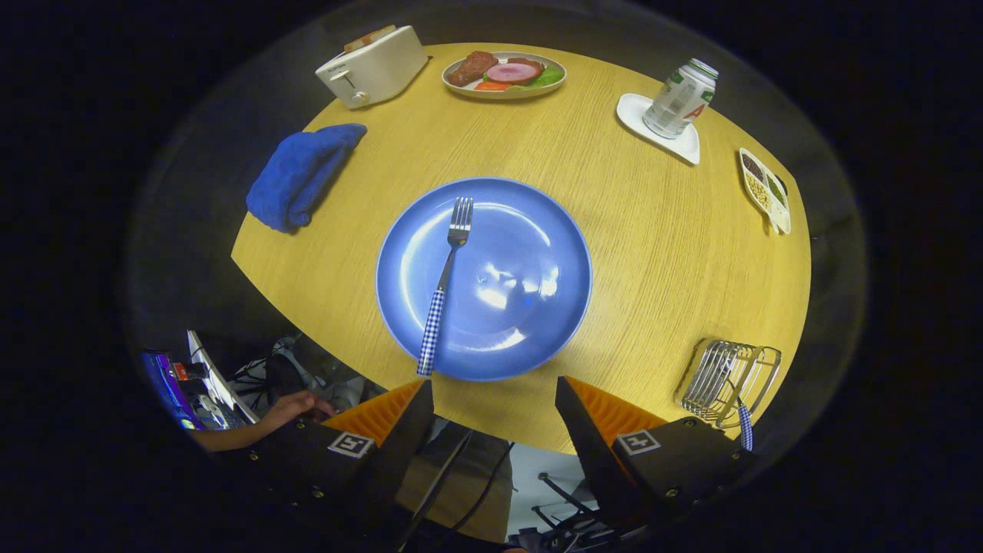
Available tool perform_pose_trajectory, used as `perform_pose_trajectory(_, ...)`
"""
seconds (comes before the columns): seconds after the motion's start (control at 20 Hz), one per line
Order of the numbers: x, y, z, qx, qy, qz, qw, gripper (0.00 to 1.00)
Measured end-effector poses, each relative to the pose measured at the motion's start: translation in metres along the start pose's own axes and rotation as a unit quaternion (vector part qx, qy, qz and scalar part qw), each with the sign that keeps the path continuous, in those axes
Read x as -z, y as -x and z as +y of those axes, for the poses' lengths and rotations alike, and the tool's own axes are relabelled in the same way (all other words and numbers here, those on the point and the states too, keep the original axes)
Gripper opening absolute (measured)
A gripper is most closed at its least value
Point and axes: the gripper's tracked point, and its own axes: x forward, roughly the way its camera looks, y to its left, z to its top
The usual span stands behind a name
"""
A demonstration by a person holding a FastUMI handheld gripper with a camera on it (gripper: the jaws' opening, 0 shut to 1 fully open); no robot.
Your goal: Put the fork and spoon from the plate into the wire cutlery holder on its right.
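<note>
Gripper view. The gripper (495,399) hangs above the near edge of a round wooden table (630,230), its two fingers spread wide apart and gripping nothing. Just ahead of the fingers, centred on the gap between them, lies a blue plate (530,230). On the plate's left half rests the fork (445,284): tines pointing away from the gripper, its blue-and-white checked handle running back toward the left finger, with the handle's end overhanging the plate's near rim, close to that fingertip but apart from it. The wire cutlery holder (729,380) stands on the table to the right of the plate, near the table's edge and just beyond the right finger; a checked handle (745,430), matching the fork's, hangs out of its near side. Whether this belongs to the spoon cannot be told.

Farther things on the table, all well apart from the plate: a folded blue cloth (303,177) to the left; a white toaster (372,67) at the far left; a dish of food (503,74) at the far side; a can (680,98) standing tilted on a white coaster (641,115) at the far right; a divided snack tray (764,190) at the right edge. Nothing lies between the fingers and the fork. Beside the left finger, below the table's edge, a person's hand (292,407) shows.
</note>
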Motion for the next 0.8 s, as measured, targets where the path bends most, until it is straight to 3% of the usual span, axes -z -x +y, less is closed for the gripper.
perform_pose_trajectory(0.7, -0.021, -0.055, 0.03, -0.034, -0.044, 0.039, 0.998, 0.98)
perform_pose_trajectory(0.8, -0.024, -0.065, 0.032, -0.035, -0.047, 0.044, 0.997, 0.89)
